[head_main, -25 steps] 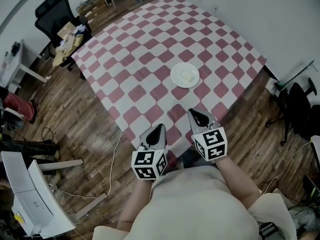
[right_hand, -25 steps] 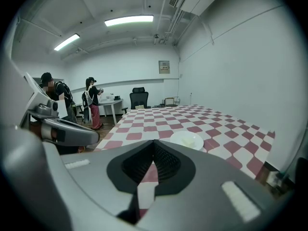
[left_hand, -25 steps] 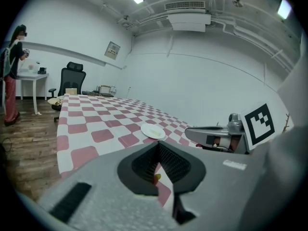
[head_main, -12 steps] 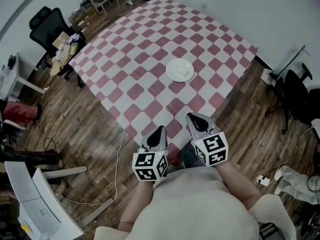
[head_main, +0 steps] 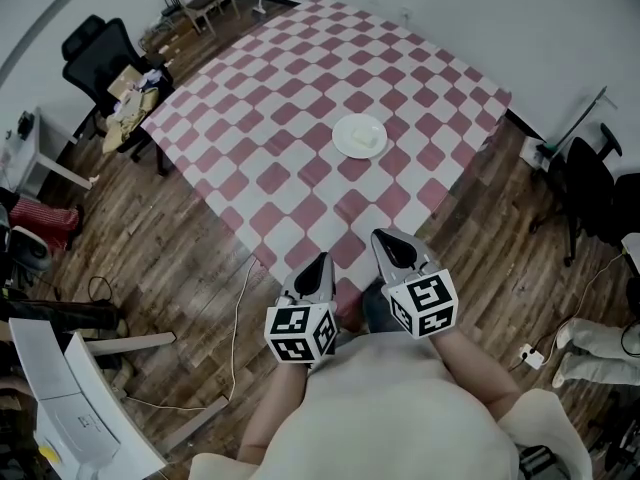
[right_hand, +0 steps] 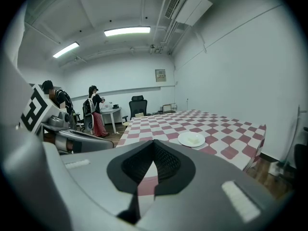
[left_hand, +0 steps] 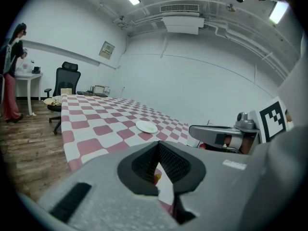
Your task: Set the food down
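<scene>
The food is a small, pale, creamy-yellow lump lying on a round white plate. It is too small in your head view to tell what kind of food it is. In your right gripper view the food shows as a low, whitish, blocky piece near the middle of the plate, inside the rim. The plate stands on the desk, which is covered with a red-and-white checked cloth. It sits toward the desk's right half, well in from every edge.

At the far left of your head view, a black office chair stands on the wooden floor, off the desk's left corner.

Your left hand-held gripper is by the desk's near corner, well apart from the plate. In its own view the left hand-held gripper is clenched, with the ribbed pads meeting at the tip and nothing gripped.

Just beside it to the right, your right hand-held gripper points across the same near corner. It is likewise clenched and empty, and the plate lies ahead of it and a little to the right.

At the far right another black chair stands off the desk's right corner.
</scene>
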{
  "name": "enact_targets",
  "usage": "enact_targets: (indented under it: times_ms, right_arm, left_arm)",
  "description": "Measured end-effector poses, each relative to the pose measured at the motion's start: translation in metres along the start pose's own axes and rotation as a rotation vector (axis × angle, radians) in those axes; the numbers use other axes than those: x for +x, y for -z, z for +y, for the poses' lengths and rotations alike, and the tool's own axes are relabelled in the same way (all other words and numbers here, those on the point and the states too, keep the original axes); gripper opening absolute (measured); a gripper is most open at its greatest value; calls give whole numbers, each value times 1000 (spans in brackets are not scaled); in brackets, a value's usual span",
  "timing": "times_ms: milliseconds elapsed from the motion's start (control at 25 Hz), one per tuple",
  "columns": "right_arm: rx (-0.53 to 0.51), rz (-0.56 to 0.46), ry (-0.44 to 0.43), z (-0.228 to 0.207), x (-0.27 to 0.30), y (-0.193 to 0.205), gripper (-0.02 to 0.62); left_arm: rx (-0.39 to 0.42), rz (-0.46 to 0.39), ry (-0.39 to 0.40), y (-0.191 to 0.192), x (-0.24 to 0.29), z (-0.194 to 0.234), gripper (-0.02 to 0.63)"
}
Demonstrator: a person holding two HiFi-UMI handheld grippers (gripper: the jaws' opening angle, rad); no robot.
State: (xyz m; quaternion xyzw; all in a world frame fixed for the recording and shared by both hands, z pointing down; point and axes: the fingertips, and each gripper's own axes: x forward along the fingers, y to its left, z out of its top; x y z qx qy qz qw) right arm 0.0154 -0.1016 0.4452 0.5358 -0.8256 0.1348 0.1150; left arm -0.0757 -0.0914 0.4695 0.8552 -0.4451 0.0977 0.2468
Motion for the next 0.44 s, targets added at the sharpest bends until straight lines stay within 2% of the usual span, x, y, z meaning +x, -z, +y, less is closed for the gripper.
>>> enact_targets:
  times_ms: [440]
  right_arm:
    - [2, -20, -2, 5, -6, -2, 3]
  left_arm:
    - [3, -4, -3, 2, -8, -1, 8]
